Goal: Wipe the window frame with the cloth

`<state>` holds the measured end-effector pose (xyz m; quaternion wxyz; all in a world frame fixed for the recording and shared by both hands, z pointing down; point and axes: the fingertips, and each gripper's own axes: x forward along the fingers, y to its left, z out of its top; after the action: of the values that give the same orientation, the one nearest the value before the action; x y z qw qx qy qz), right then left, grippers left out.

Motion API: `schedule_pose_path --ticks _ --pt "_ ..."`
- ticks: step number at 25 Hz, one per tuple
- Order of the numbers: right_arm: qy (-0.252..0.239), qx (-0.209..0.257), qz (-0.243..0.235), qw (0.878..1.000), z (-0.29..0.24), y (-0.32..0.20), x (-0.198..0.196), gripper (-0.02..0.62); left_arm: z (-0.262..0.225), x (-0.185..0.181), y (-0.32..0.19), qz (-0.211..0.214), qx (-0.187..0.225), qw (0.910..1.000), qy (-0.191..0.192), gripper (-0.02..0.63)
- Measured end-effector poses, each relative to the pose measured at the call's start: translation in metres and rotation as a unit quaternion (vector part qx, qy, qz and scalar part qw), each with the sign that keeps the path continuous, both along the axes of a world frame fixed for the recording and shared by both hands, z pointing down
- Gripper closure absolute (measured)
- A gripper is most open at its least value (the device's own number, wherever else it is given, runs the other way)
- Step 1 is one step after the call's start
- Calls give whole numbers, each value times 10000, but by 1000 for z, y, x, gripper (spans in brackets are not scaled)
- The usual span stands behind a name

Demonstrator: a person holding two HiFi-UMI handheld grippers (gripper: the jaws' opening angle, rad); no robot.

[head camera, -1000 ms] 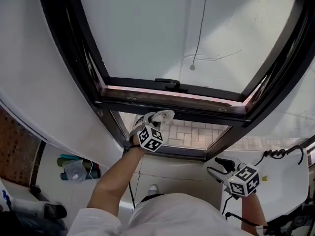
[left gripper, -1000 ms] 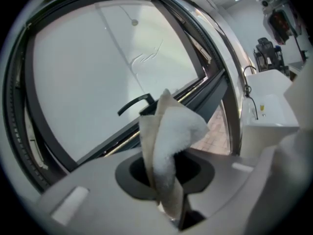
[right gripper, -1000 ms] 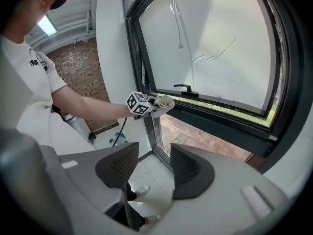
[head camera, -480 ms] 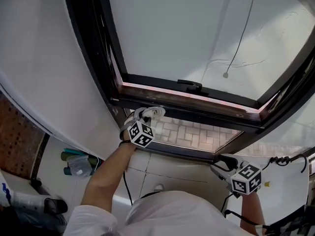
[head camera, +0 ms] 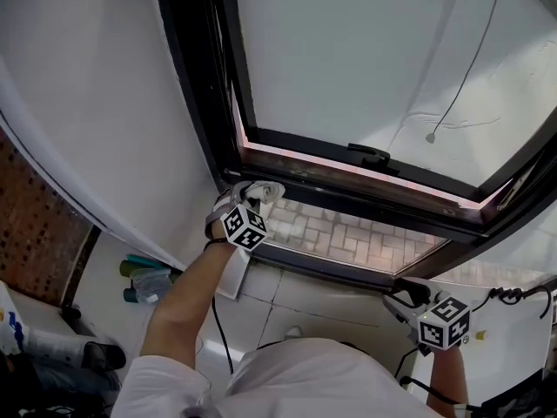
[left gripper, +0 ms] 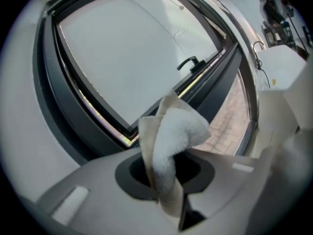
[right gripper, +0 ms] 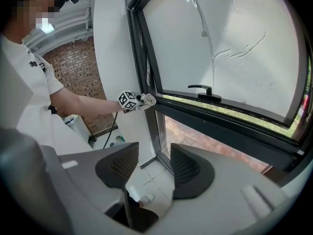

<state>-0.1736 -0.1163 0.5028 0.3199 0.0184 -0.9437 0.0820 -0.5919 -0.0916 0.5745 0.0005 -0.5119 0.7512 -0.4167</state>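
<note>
My left gripper (head camera: 252, 200) is shut on a white cloth (head camera: 264, 192), held at the lower left corner of the dark window frame (head camera: 348, 200). In the left gripper view the cloth (left gripper: 168, 146) bulges up out of the closed jaws, with the frame's corner (left gripper: 122, 131) just beyond it. The right gripper view shows that left gripper (right gripper: 139, 101) and cloth (right gripper: 147, 100) from the side, against the frame's upright. My right gripper (head camera: 409, 299) hangs low at the right, open and empty, its jaws (right gripper: 149, 168) apart over the floor.
A black window handle (head camera: 370, 155) sits on the sash's lower rail. A cord with a bead (head camera: 430, 138) hangs across the pane. Brick paving (head camera: 348, 238) shows through the lower glass. Bottles (head camera: 144, 281) stand on the tiled floor at the left.
My left gripper has slid left along the lower frame with the cloth, into the left corner. The view has swung left with it. The right gripper stayed low.
</note>
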Motion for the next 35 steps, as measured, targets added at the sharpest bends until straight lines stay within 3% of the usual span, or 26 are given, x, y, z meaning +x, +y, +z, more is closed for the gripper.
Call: schedule_pose_path --ticks 7,13,21,25,35 --pt "13 12 -49 10000 -3 4 -10 391 -2 -34 23 -108 -495 9974 -514 515" --pt "-11 -53 -73 10000 0 14 -17 391 -9 -39 27 147 -1027 9888 -1071 514" --pt "-38 -91 83 9999 4 11 -12 391 -18 -41 33 309 -1526 9807 -1179 510" --pt "-71 -95 91 9999 3 12 -12 391 -23 -38 41 174 -1355 9861 -942 514" --pt "-101 -46 24 9999 -1 5 -12 391 -83 -37 34 352 -1312 9773 -1627 515"
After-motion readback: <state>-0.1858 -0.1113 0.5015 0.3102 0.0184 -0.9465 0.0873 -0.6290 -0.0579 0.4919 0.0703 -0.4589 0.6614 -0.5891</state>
